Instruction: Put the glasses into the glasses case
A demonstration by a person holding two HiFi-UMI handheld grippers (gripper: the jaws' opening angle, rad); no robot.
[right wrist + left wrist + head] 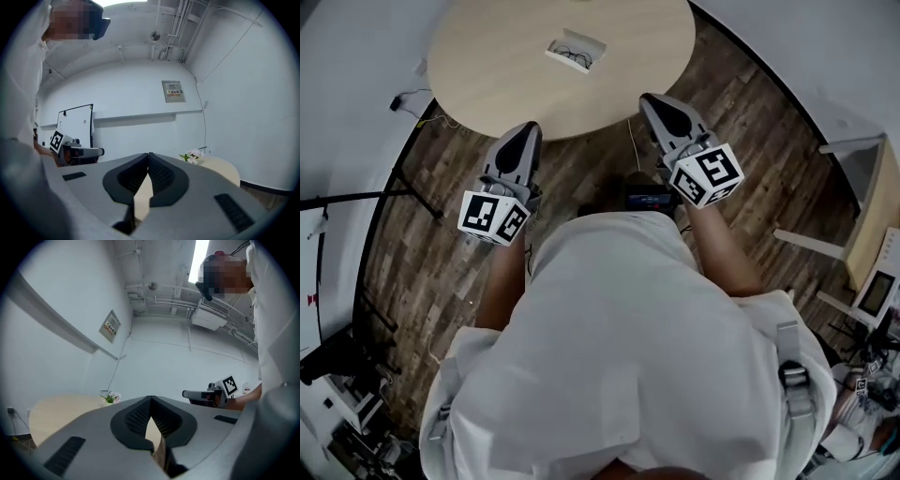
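Here, the person in a white shirt [619, 347] is standing over the wood plank floor [581, 173], just short of a round pale wooden table [487, 66], and is holding both tools out in front of the body. The left gripper [525, 129] is pointing toward the near rim of the table, and in its own view its two fingers are pressing together at the tips with nothing sitting between them. The right gripper [652, 99] is reaching slightly farther forward, its tip overlapping the table edge in the head view, and its fingers are likewise meeting tip to tip on nothing. The glasses [574, 56], dark-framed, are lying at the white glasses case [598, 45] toward the far side of the table, well apart from both grippers; whether they are resting fully inside it is too small to tell. In the gripper views a small bunch of pale flowers [111, 397] is showing beyond the tabletop, and a framed sign [172, 90] is hanging on the white wall.
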